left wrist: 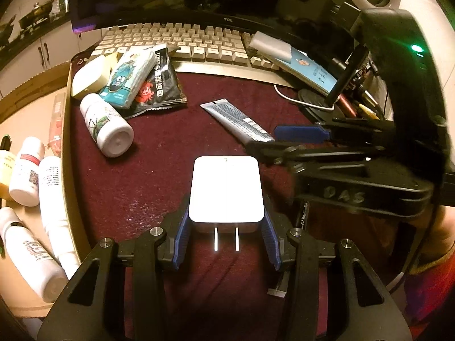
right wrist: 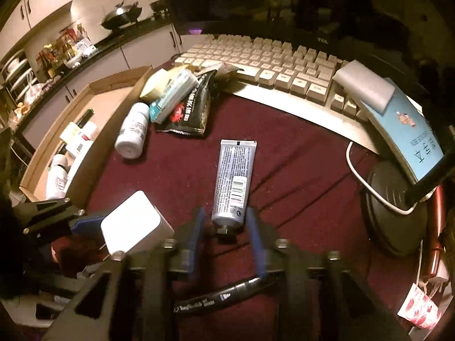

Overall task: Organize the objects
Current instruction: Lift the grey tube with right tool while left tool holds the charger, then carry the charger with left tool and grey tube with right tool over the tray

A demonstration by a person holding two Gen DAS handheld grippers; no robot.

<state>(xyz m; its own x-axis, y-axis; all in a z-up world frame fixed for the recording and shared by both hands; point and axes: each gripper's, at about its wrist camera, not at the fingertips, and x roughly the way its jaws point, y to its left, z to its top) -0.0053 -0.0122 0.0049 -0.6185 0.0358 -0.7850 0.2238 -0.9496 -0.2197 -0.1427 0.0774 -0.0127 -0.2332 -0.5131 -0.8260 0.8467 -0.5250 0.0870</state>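
Note:
My left gripper (left wrist: 226,218) is shut on a white plug adapter (left wrist: 226,189), prongs toward the camera, above the dark red cloth (left wrist: 159,182); the adapter also shows in the right wrist view (right wrist: 133,224). My right gripper (right wrist: 226,221) is open, its blue fingers on either side of the cap end of a silver tube (right wrist: 234,179) lying on the cloth. The tube also shows in the left wrist view (left wrist: 236,120), with the right gripper (left wrist: 273,139) at its near end. A white pill bottle (left wrist: 105,125) lies on the cloth to the left.
A cardboard box (right wrist: 85,130) at the left holds several white bottles (left wrist: 27,179). A pile of a tissue pack (left wrist: 130,76), a black snack bag (left wrist: 163,85) and a cream case sits near the keyboard (left wrist: 182,42). A black marker (right wrist: 224,295) lies under my right gripper. A blue booklet (right wrist: 409,130) and black stand are on the right.

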